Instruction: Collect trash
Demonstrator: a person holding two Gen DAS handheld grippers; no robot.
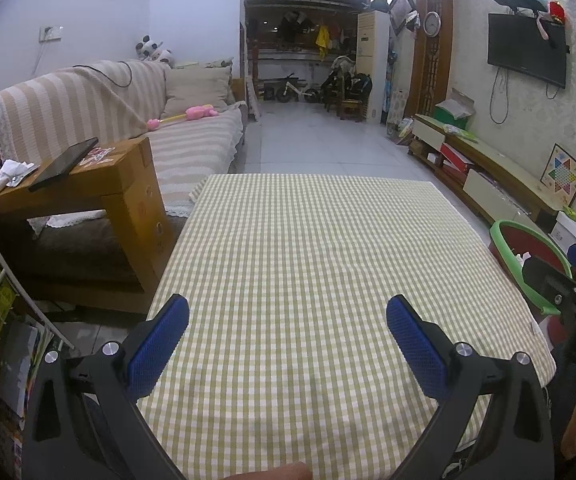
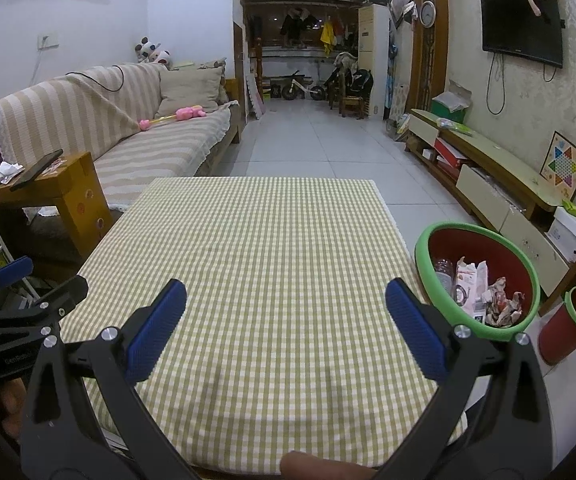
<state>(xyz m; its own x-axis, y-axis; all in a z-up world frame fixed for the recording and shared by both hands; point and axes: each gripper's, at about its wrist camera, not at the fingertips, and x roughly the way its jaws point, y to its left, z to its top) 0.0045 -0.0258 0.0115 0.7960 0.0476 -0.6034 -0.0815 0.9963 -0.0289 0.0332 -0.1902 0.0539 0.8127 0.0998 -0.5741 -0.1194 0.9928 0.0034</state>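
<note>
A red bin with a green rim (image 2: 421, 246) stands on the floor at the table's right side, holding crumpled wrappers (image 2: 501, 304) and a plastic bottle (image 2: 443, 272). Its rim (image 1: 507, 228) also shows at the right edge of the left wrist view. My left gripper (image 1: 288, 312) is open above the green-checked tablecloth (image 1: 307, 260), nothing between its blue pads. My right gripper (image 2: 286, 298) is likewise open over the cloth (image 2: 248, 240), to the left of the bin. Each gripper shows at the edge of the other's view: the right one (image 1: 575, 280), the left one (image 2: 16, 280).
A wooden side table (image 2: 68, 184) with a phone and a crumpled tissue (image 1: 6, 174) stands left of the table, before a striped sofa (image 1: 128, 120). A smaller red bin (image 2: 567, 324) sits at the far right. A low TV cabinet (image 2: 487, 168) lines the right wall.
</note>
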